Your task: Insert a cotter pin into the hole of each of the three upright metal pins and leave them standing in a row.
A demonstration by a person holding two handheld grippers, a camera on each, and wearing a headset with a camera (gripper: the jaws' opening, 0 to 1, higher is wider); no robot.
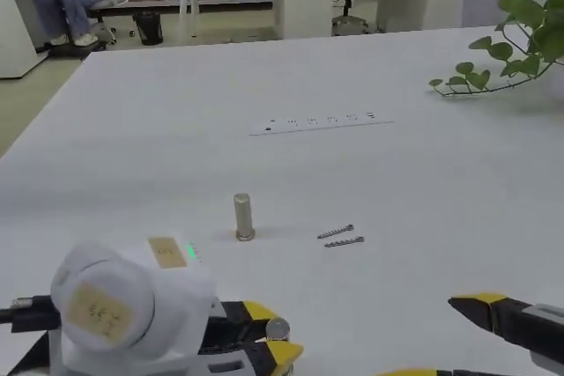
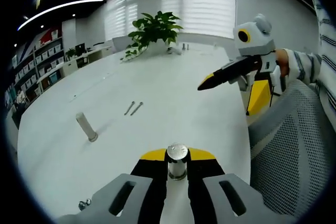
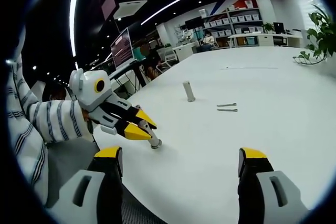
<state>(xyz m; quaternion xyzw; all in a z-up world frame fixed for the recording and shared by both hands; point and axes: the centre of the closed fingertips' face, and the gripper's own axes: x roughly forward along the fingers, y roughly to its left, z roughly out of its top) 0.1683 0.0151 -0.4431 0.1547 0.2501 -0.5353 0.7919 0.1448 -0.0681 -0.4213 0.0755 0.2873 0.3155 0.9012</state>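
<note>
Left gripper — metal pin between jaws

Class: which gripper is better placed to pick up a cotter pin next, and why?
Probably the right gripper: its jaws stand open and empty, facing the cotter pins. The left gripper is shut on a metal pin.

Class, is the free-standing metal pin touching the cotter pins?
Apart: the head view shows bare table between the free-standing metal pin and the cotter pins.

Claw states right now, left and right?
Left claw: shut on a metal pin.
Right claw: open, holding nothing.
</note>
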